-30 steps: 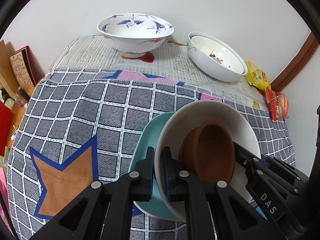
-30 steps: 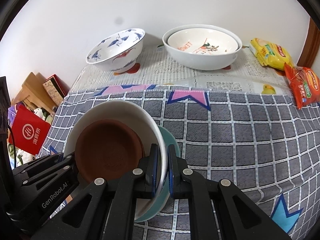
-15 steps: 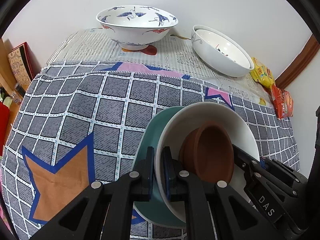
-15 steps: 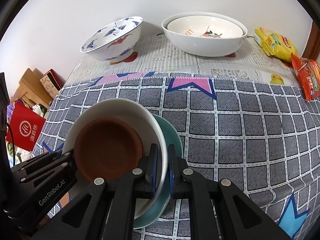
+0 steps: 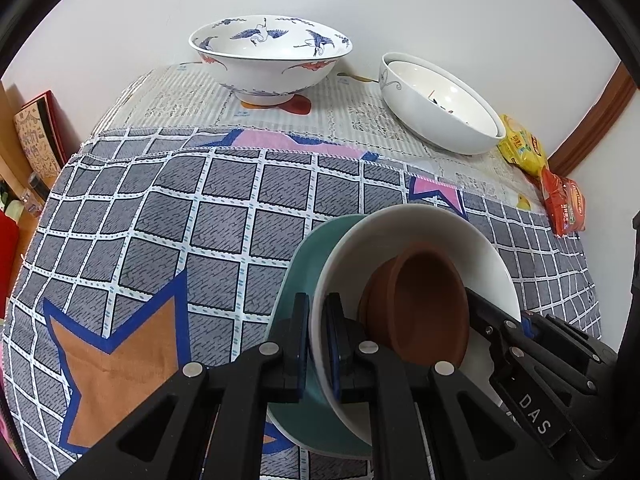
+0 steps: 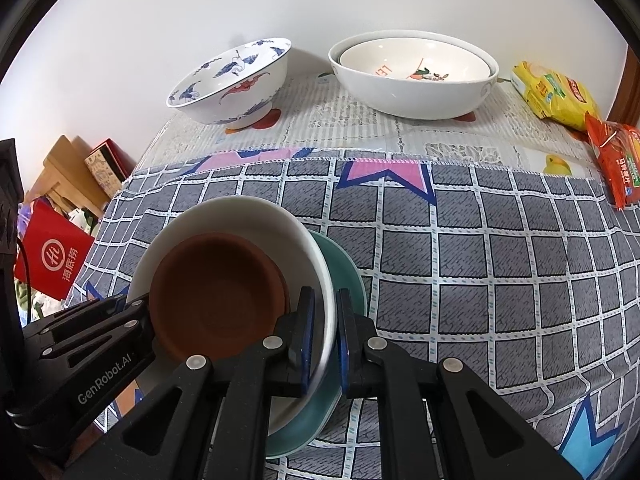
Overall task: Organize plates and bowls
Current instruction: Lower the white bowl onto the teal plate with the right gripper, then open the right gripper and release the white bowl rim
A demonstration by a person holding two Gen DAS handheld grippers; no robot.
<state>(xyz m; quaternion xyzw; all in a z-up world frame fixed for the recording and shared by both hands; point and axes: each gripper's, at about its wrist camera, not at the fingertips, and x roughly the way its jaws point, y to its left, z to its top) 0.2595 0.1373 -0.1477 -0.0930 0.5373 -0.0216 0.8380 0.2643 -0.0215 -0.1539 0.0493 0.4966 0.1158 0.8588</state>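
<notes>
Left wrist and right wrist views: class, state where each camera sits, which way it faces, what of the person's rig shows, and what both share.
Left wrist: on the left gripper, looking forward over the checked cloth; its jaws clamp the white plate, right gripper at right.
Right wrist: on the right gripper, facing likewise; left gripper at left.
Shared: plate stack, crane bowl, nested white bowls.

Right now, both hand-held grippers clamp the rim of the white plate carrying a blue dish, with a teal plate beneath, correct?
Not quite: the dish on the white plate is a brown terracotta dish, not blue, as the right wrist view shows. The rest holds.
</notes>
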